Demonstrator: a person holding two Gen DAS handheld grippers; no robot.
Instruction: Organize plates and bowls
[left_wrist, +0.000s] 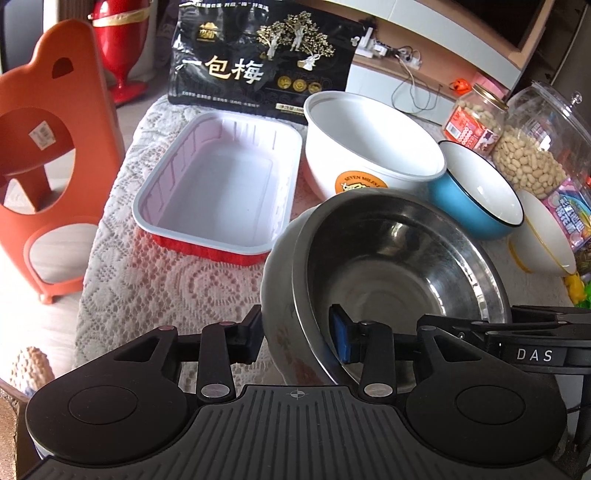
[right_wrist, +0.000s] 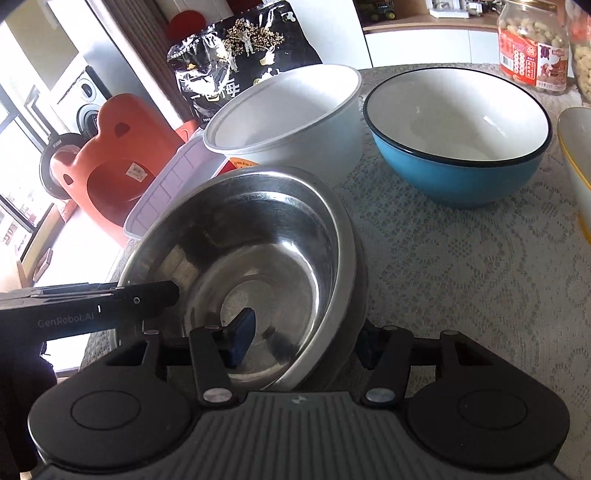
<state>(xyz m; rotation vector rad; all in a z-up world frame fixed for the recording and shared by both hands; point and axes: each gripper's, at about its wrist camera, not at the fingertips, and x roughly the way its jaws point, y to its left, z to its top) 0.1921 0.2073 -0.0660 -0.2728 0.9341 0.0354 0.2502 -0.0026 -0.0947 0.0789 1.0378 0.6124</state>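
A steel bowl (left_wrist: 399, 269) sits nested in a pale outer bowl (left_wrist: 277, 295) at the table's near edge. My left gripper (left_wrist: 295, 336) straddles their left rim, one finger outside, the blue pad (left_wrist: 340, 338) inside. My right gripper (right_wrist: 303, 343) straddles the steel bowl's (right_wrist: 251, 266) right rim the same way. Whether the fingers press the rim is hard to tell. Behind stand a white bowl (left_wrist: 369, 147), a blue bowl (left_wrist: 480, 192), a yellow-rimmed white bowl (left_wrist: 546, 236) and a red-sided white tray (left_wrist: 221, 184).
A black snack bag (left_wrist: 258, 62) stands at the back. Peanut jars (left_wrist: 532, 147) stand at the right. An orange plastic stool (left_wrist: 48, 177) stands off the table's left. The lace cloth (right_wrist: 461, 277) covers the table right of the steel bowl.
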